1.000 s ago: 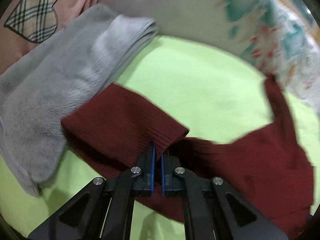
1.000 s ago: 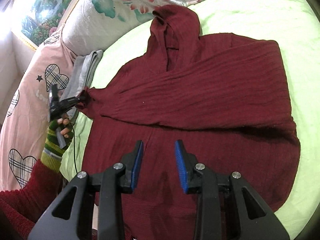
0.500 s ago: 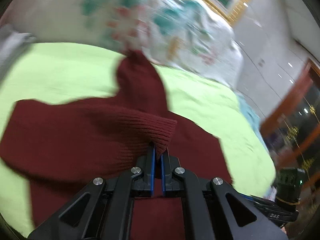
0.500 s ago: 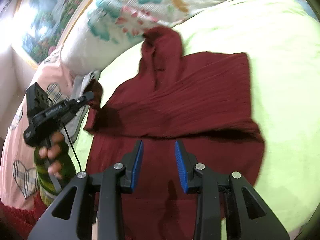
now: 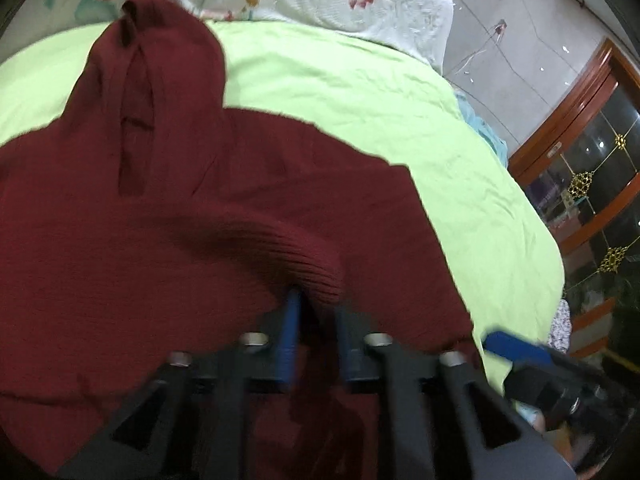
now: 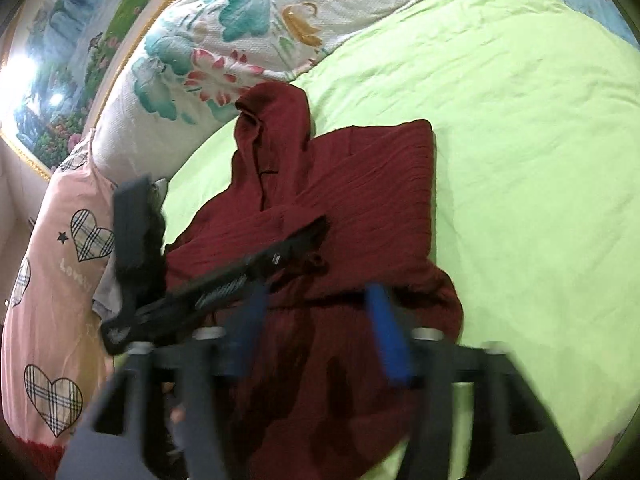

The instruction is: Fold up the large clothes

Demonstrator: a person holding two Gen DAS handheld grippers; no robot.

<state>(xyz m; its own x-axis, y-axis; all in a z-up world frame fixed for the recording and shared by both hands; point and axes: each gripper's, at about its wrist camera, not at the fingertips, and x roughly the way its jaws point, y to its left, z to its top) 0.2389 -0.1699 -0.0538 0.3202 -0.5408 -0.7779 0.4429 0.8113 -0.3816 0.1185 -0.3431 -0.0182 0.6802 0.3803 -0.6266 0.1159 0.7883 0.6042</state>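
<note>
A dark red hooded sweater (image 5: pixel 168 240) was seen spread on a lime-green bed sheet (image 5: pixel 360 92), filling the left and centre of the left wrist view, its hood (image 5: pixel 156 60) pointed toward the upper left of the frame. The left gripper (image 5: pixel 318 308) was found at the lower centre, its fingers (image 5: pixel 290 328) being parted, with the ribbed cuff (image 5: pixel 312 268) of a sleeve lying across the body of the sweater, just over the tips; the pads were not seen pressed on it. In the right wrist view the sweater (image 6: pixel 360 208) was shown in the centre, one sleeve folded across the chest. The right gripper (image 6: pixel 316 300) was placed over the lower part of the garment, its fingers (image 6: pixel 386 332) being spread wide, nothing pinched between them. A floral pillow (image 6: pixel 224 40) was seen along the upper left, and a pink cover with plaid hearts (image 6: pixel 52 280) at the left edge.
</note>
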